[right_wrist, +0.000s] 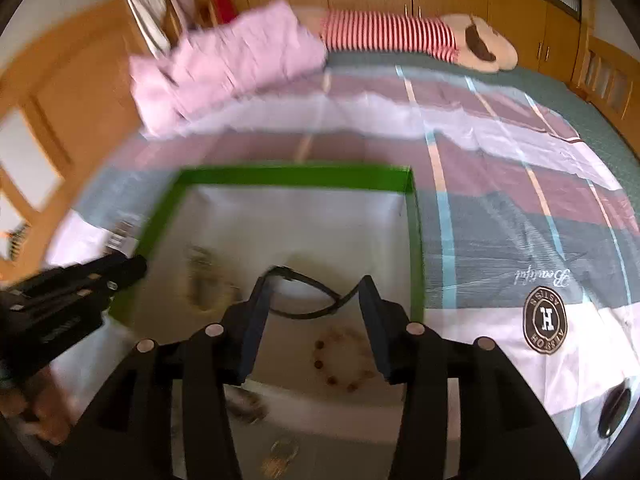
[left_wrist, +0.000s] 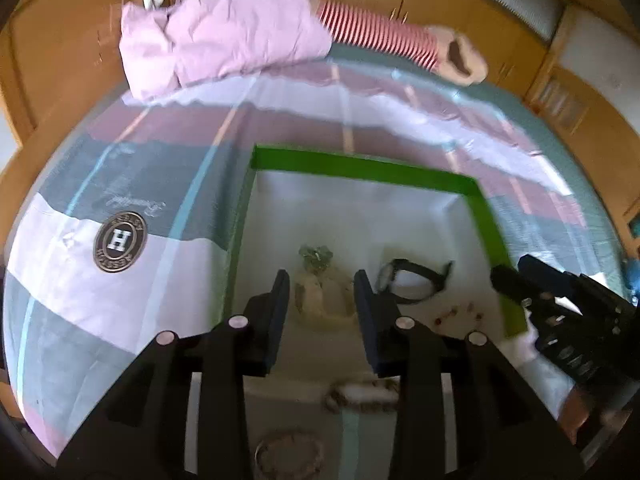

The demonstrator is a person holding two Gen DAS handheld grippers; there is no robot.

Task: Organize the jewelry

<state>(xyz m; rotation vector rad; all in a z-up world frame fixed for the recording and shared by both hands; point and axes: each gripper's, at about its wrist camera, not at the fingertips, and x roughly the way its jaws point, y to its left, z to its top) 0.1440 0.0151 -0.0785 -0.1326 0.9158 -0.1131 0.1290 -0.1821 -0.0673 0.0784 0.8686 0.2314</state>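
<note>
Two grippers, left (left_wrist: 322, 312) and right (right_wrist: 312, 320), fingers spread and empty over the green-rimmed box (right_wrist: 296, 176); beaded bracelet (right_wrist: 340, 360) between right's fingers, watch (right_wrist: 304, 296) just beyond. Motion blur here: a rushed close could snag the strap instead!

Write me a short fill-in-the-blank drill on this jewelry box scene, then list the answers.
1. The rim of the box on the bed is colored ____.
2. The black wristwatch lies ____ the box.
3. Both the left gripper and the right gripper have their jaws ____, holding nothing.
4. The folded quilt at the far end of the bed is colored ____.

Missing words: green; inside; open; pink
</note>
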